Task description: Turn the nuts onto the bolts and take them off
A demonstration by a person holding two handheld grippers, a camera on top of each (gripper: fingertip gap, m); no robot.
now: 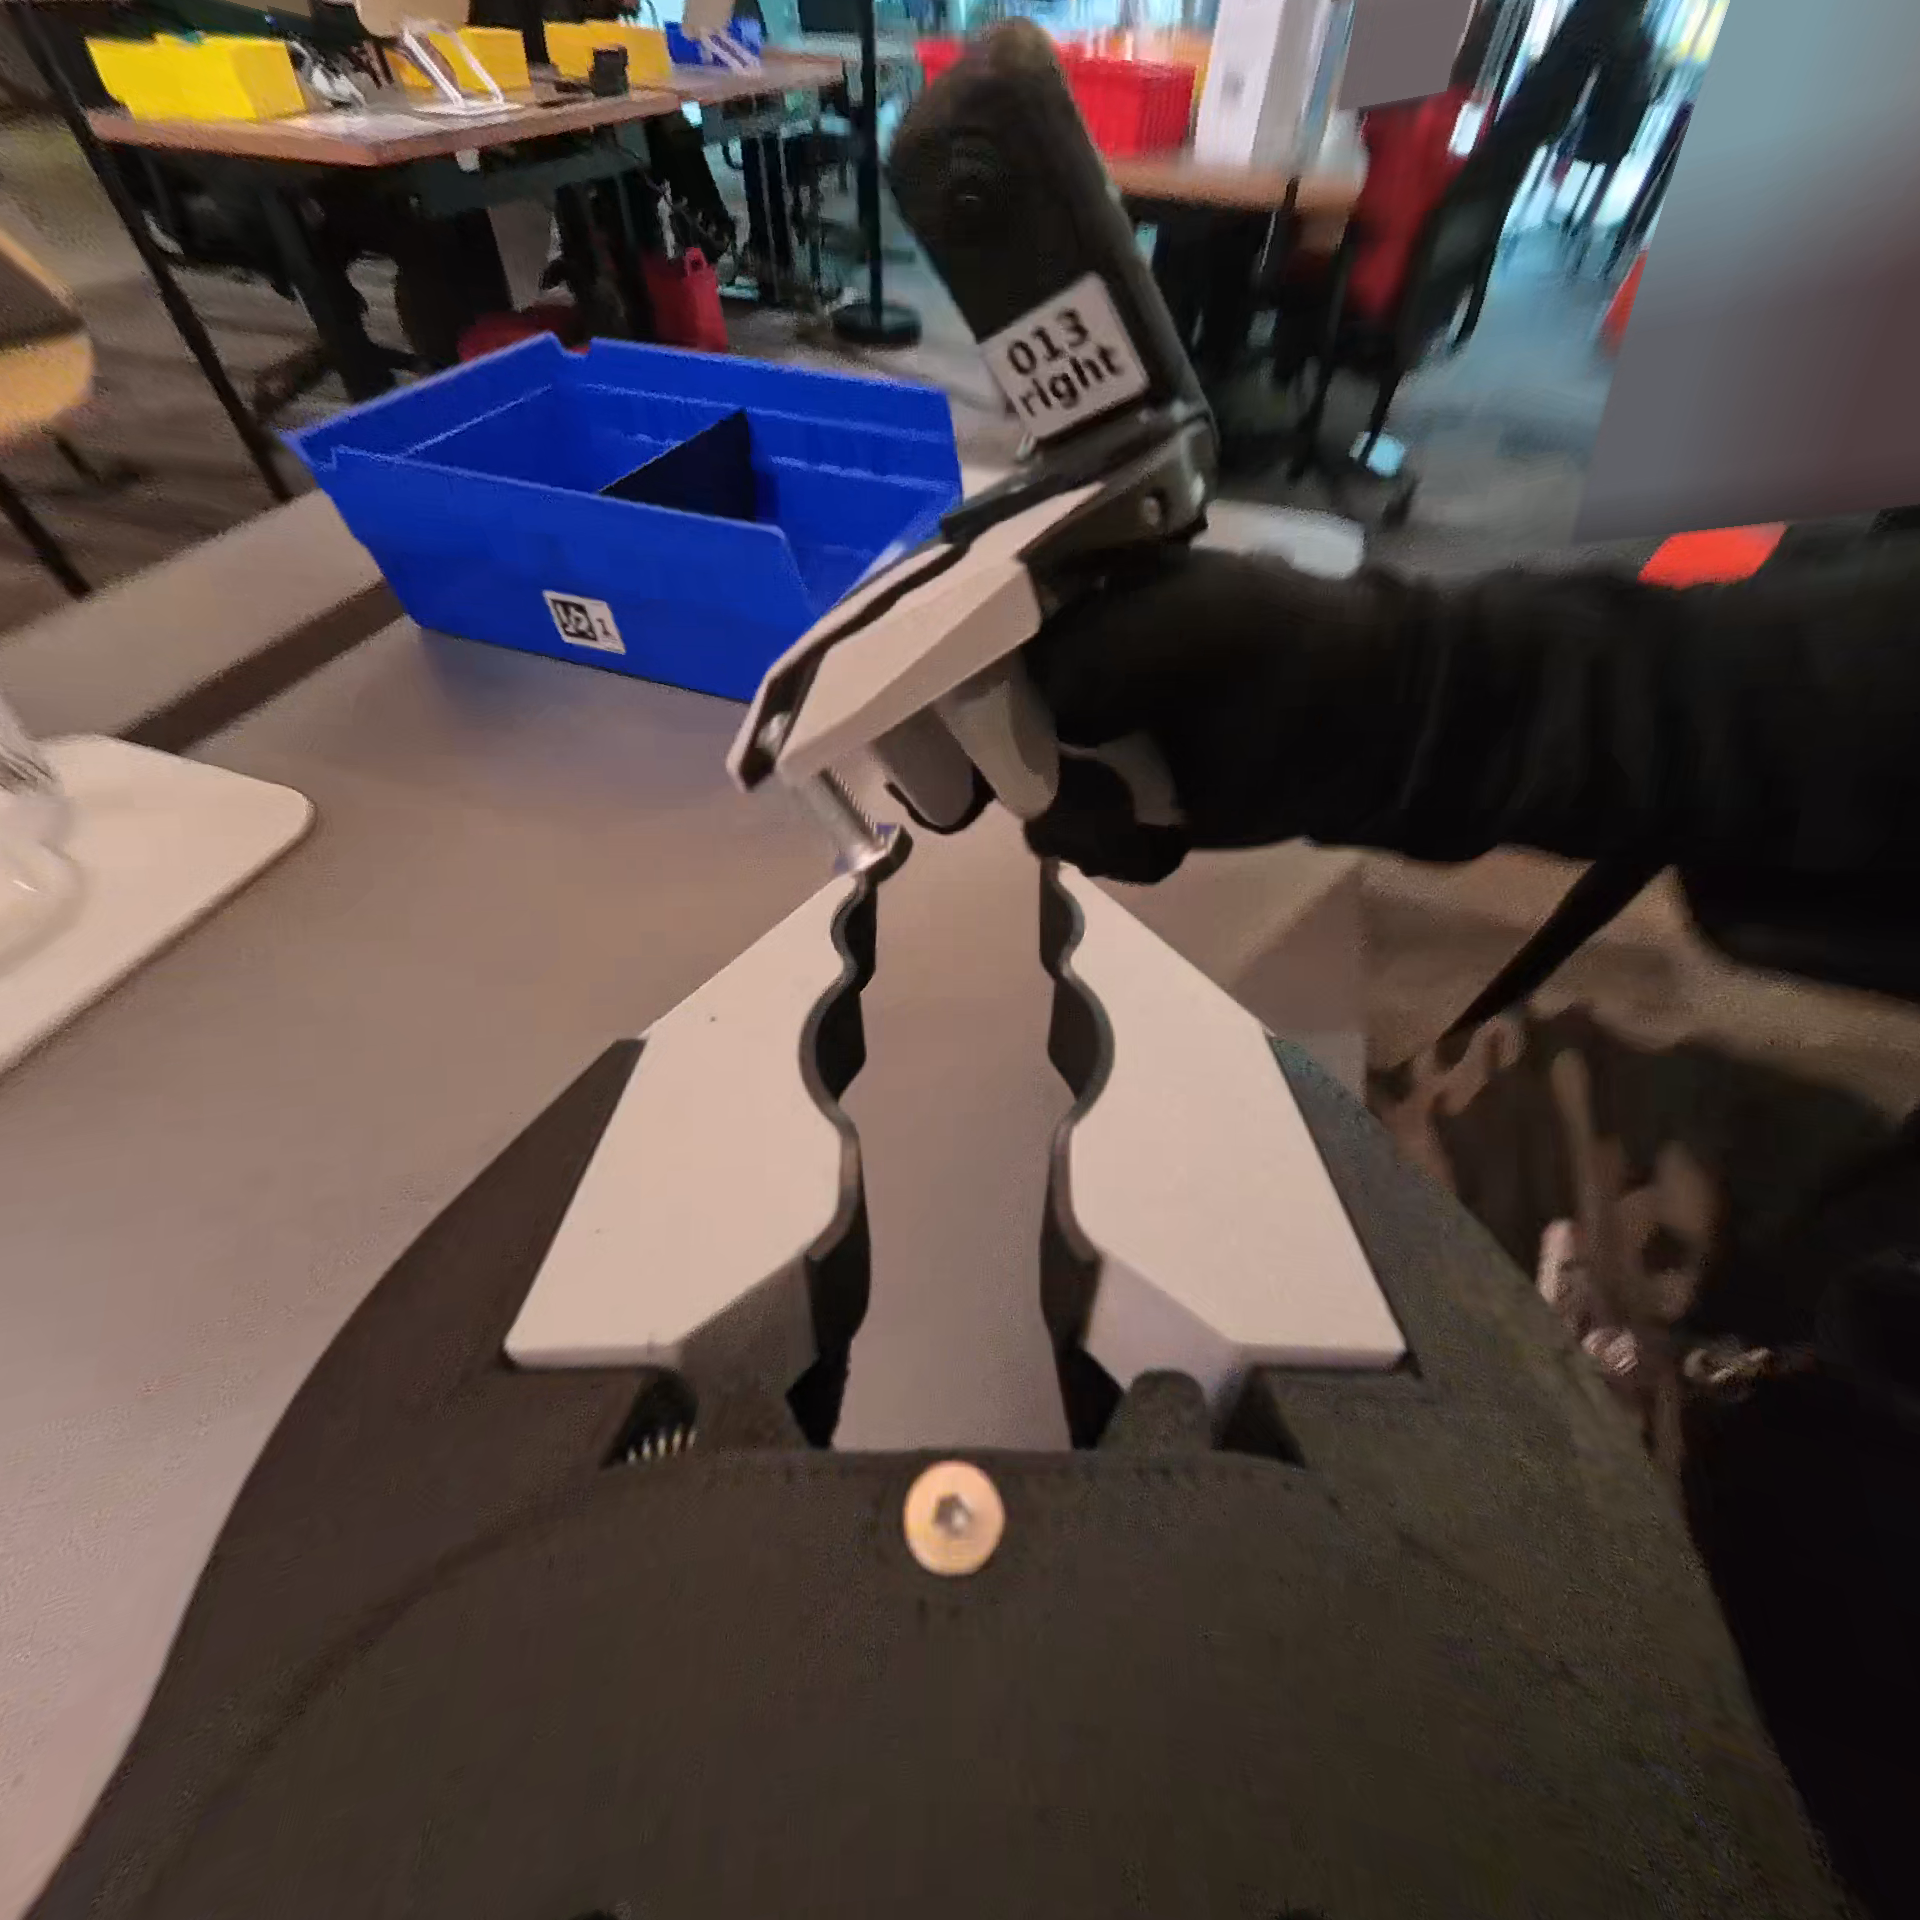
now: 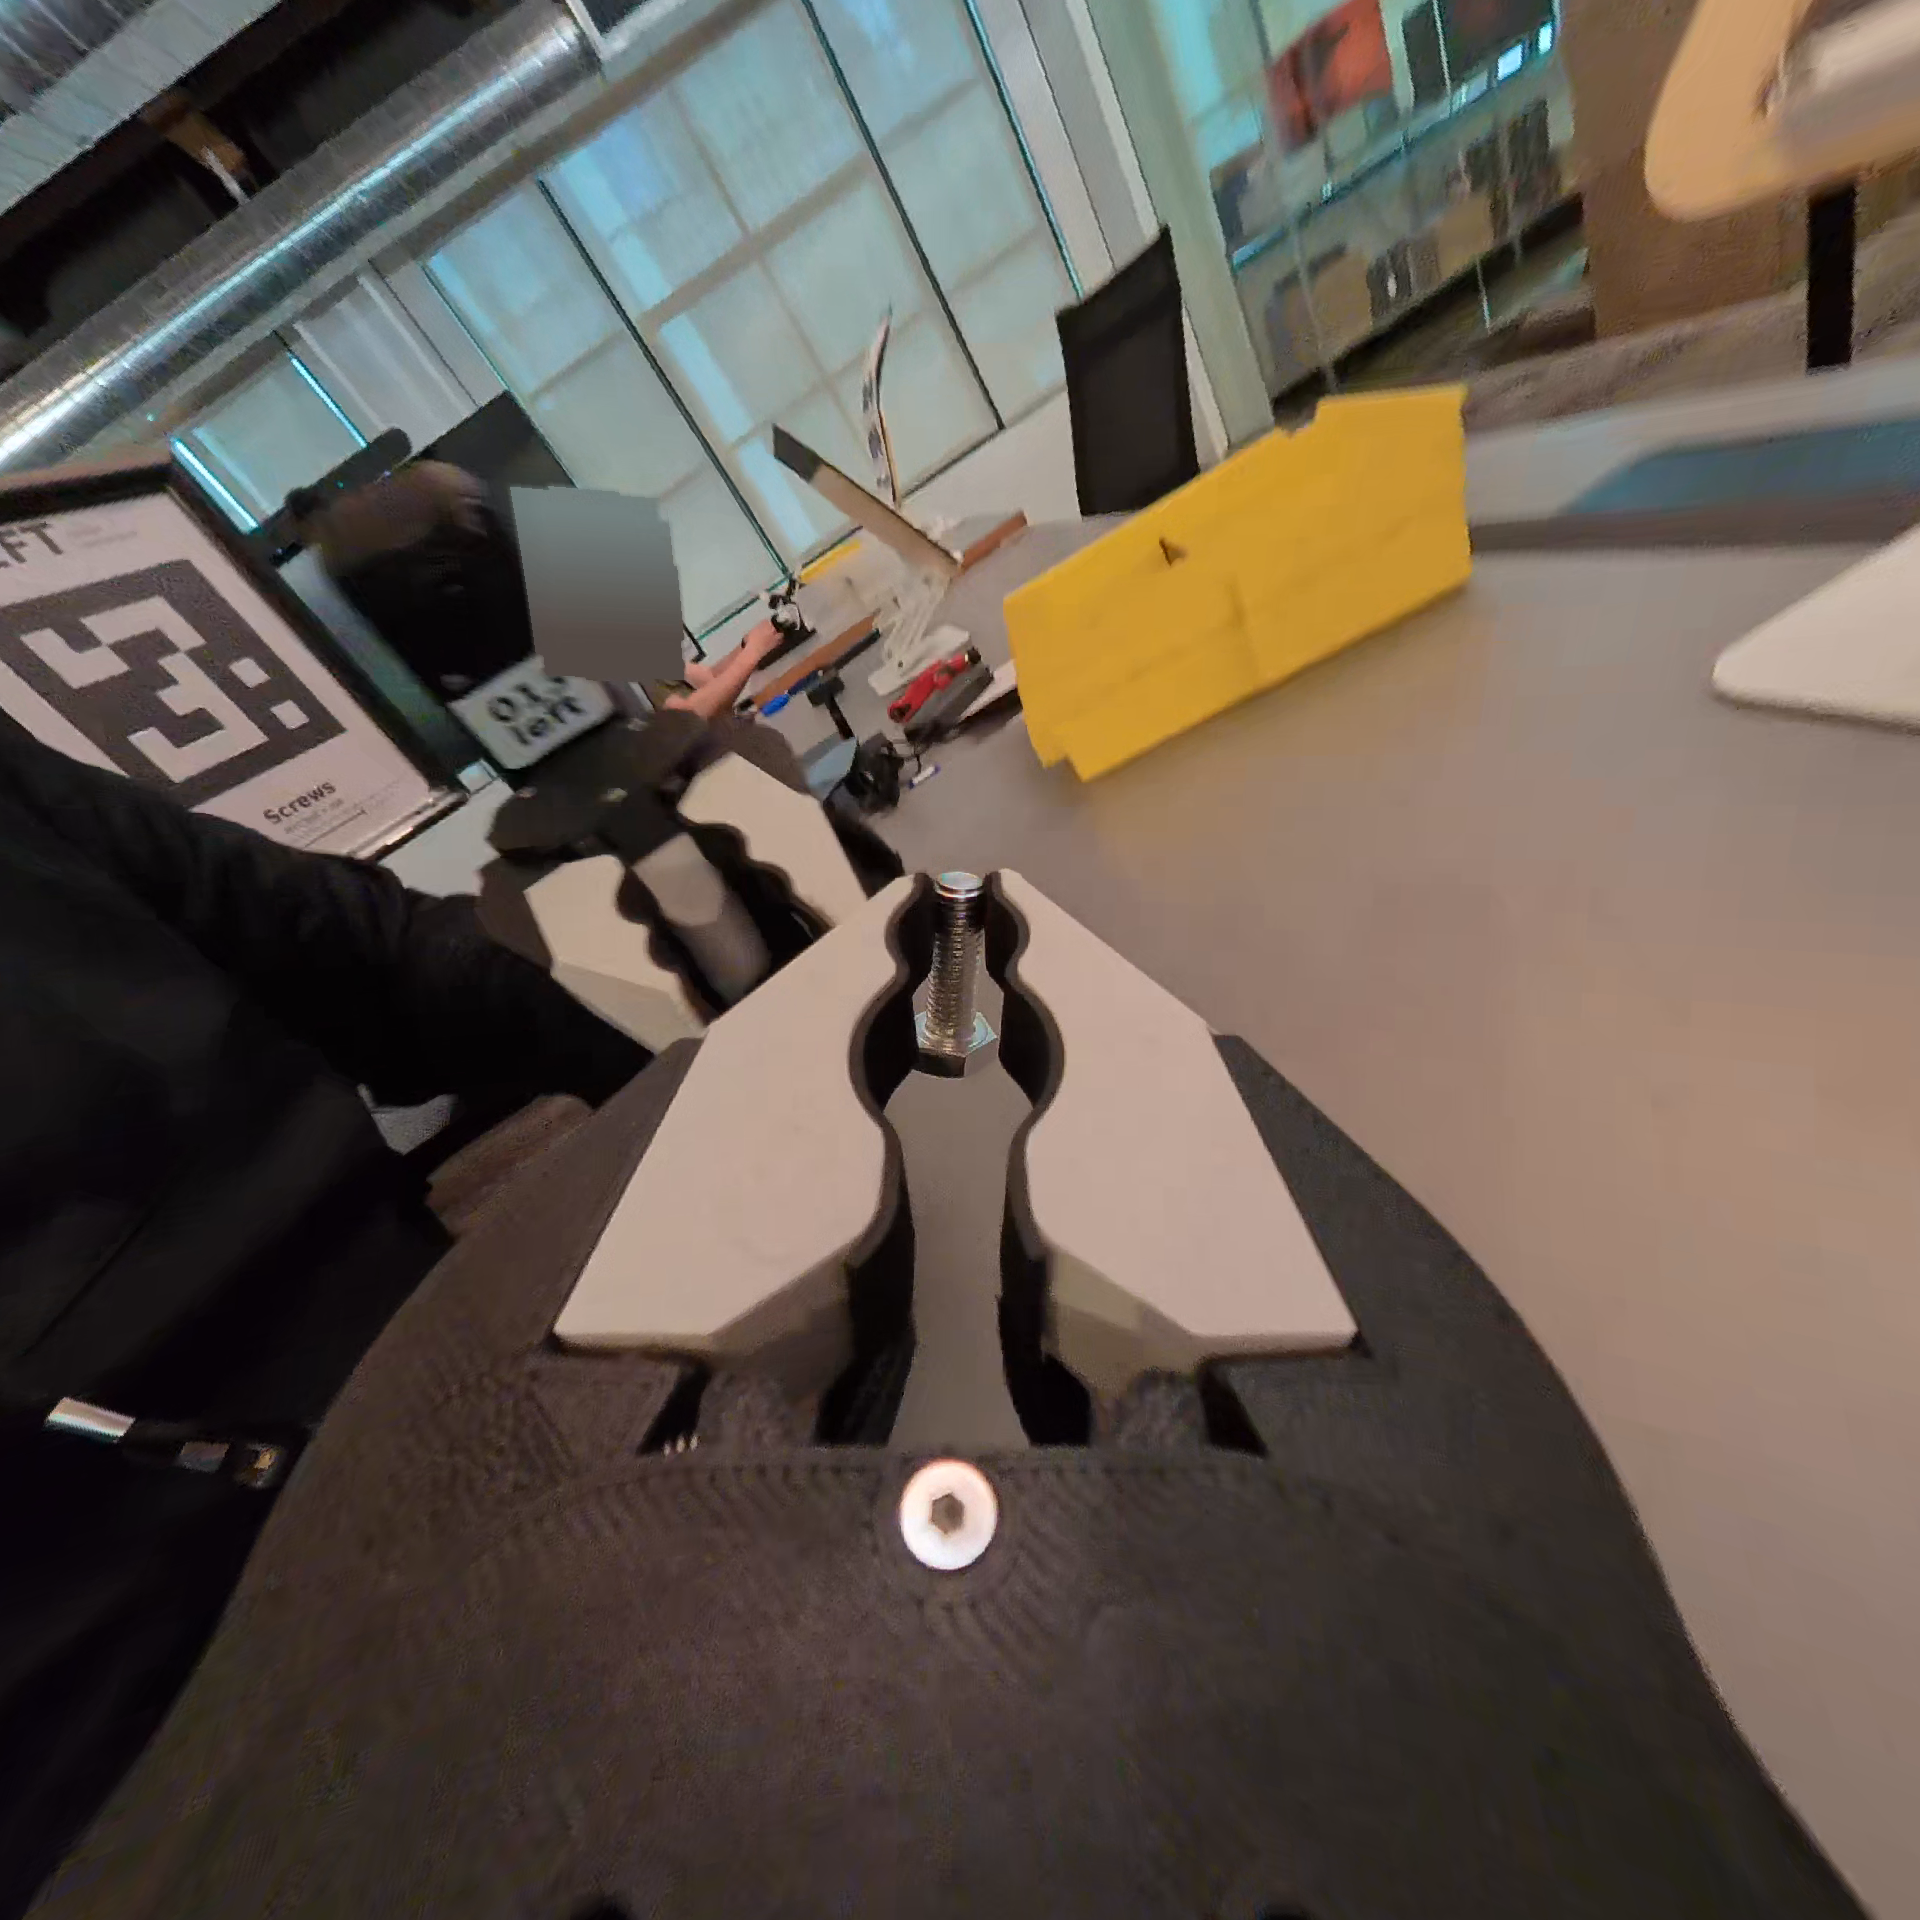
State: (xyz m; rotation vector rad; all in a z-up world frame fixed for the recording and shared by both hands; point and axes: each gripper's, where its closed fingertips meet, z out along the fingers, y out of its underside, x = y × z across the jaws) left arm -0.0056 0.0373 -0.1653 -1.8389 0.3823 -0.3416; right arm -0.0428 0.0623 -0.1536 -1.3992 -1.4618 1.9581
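In the right wrist view my right gripper [image 2: 958, 885] is shut on a silver bolt [image 2: 956, 966]. Its threaded shaft points forward between the fingertips and its hex head sits back in the fingers' notch. In the left wrist view my left gripper [image 1: 956, 883] is open and empty above the grey table [image 1: 468, 935]. The right gripper [image 1: 821, 769], held by a black-gloved hand, hangs just beyond the left one's fingertips. The bolt's end [image 1: 857, 826] nearly touches the left fingertip. The left gripper [image 2: 717, 935] also shows open in the right wrist view. No nut is clearly visible.
A blue divided bin [image 1: 623, 520] stands on the table ahead of the left gripper. A yellow bin [image 2: 1247, 613] lies ahead of the right gripper. A white board [image 1: 135, 862] lies at the table's side and also shows in the right wrist view [image 2: 1829, 644]. A framed marker sign [image 2: 177, 675] stands at the left. There is about 5 cm between the tips of the two grippers.
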